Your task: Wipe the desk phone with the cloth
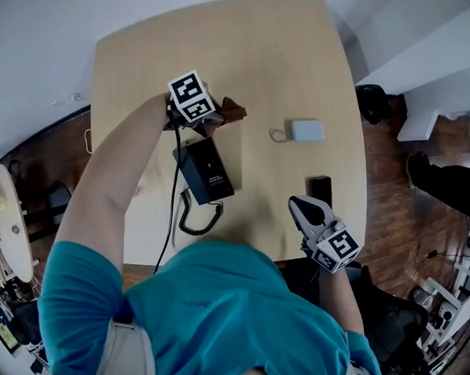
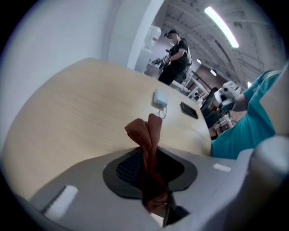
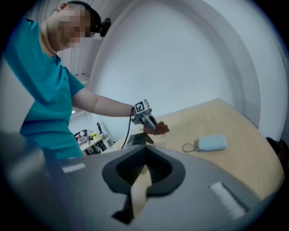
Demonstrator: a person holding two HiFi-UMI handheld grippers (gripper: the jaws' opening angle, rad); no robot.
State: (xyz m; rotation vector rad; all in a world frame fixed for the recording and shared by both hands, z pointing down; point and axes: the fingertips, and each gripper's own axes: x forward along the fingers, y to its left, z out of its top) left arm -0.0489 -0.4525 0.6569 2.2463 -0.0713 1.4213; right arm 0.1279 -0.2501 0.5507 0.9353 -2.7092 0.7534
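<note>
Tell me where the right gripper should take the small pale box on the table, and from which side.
Grip the small pale box across its middle from above, jaws on its near and far long edges. It lies flat, narrower that way, and its cord loop sticks out at the left end. The right gripper is open and empty.

Black desk phone [image 1: 207,170] lying flat, brown cloth [image 1: 232,111] crumpled nearby

No text, brand or number can be read; any print on the black desk phone [image 1: 207,170] is too small.
</note>
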